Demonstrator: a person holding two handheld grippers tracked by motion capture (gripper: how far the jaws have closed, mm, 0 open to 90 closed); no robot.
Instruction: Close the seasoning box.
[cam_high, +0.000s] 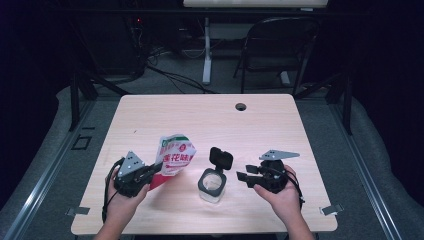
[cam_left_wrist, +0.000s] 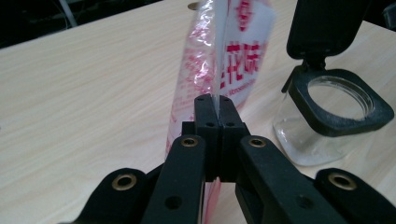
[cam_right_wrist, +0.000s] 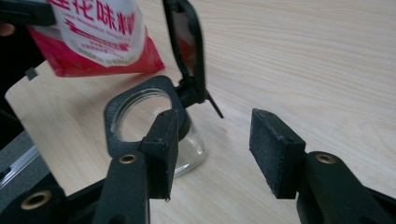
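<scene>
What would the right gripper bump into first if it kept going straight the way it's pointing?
Probably the glass jar. The right gripper points left across the table, jaws open and holding nothing, and the jar with its flipped-up lid sits just ahead, slightly to one side, so it might only graze it.

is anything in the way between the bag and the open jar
Nothing visible does. The left gripper is shut on the red and white bag, held up left of the glass jar. The jar's black lid is flipped up at the back, leaving the mouth open. The right gripper waits open to its right.
</scene>
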